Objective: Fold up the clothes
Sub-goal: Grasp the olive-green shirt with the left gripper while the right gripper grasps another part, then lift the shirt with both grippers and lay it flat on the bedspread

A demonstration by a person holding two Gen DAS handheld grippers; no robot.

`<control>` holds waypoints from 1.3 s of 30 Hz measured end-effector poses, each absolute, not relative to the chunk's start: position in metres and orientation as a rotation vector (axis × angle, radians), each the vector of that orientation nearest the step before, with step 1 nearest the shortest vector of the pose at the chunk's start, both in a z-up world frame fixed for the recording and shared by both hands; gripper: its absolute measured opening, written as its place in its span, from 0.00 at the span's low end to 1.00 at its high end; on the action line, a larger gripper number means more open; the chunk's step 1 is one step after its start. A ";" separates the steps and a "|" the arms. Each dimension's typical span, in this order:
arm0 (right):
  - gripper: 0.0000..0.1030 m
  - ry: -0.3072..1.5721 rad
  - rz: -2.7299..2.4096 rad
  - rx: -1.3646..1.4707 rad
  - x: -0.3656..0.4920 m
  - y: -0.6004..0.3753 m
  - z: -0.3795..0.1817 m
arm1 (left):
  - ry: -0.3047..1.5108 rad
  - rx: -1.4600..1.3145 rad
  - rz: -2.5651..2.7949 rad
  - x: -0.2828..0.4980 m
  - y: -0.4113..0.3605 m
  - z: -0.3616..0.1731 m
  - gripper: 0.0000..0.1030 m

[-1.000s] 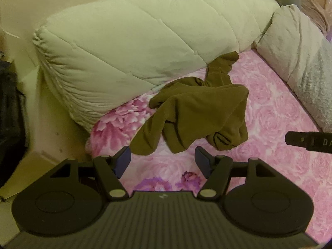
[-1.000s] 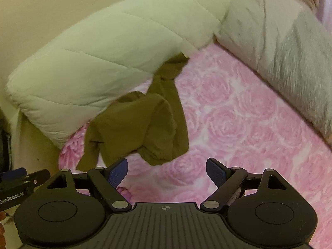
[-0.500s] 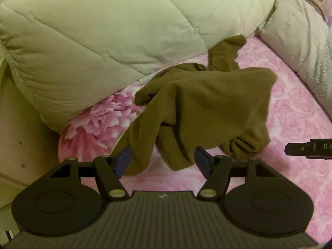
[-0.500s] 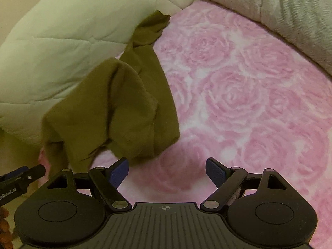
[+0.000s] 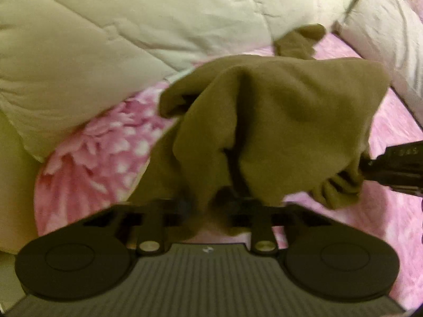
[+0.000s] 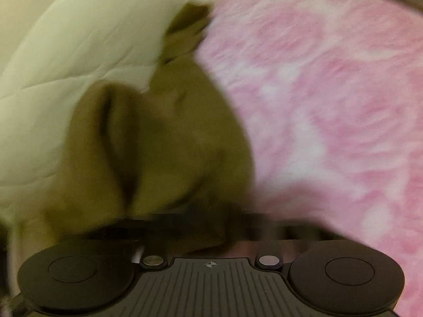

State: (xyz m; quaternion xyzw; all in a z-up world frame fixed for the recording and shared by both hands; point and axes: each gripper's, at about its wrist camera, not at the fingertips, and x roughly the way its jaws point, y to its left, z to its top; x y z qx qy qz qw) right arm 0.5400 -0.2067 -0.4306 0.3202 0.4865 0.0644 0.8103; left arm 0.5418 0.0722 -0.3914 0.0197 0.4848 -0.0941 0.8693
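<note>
Left claw (image 5: pixel 203 208) and right claw (image 6: pixel 232 224), jaws just closing, pinch olive garment (image 5: pixel 277 111) at six o'clock, presumably for spreading on bed (image 6: pixel 330 92).

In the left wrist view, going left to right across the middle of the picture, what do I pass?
Pale green quilted duvet → pink floral bedsheet → crumpled olive-brown garment → black tip of the right gripper at the right edge.

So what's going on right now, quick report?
Both tongs, left and right, just closed on the olive-brown garment. Garment crumpled on pink floral sheet. Cream quilt touching it behind.
</note>
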 end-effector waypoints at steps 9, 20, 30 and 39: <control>0.04 0.818 0.127 0.829 0.445 -0.263 -0.352 | 0.928 0.015 -0.264 0.481 0.078 -0.315 0.02; 0.04 0.346 -0.054 0.947 0.227 -0.379 -0.164 | 0.721 0.008 -0.469 0.364 0.043 -0.157 0.02; 0.04 -0.055 -0.257 0.818 -0.060 -0.446 0.001 | 0.555 -0.027 -0.896 0.188 -0.077 -0.049 0.02; 0.06 -0.062 -0.415 0.731 -0.242 -0.495 0.097 | 0.595 -0.008 -1.104 0.046 -0.189 -0.012 0.03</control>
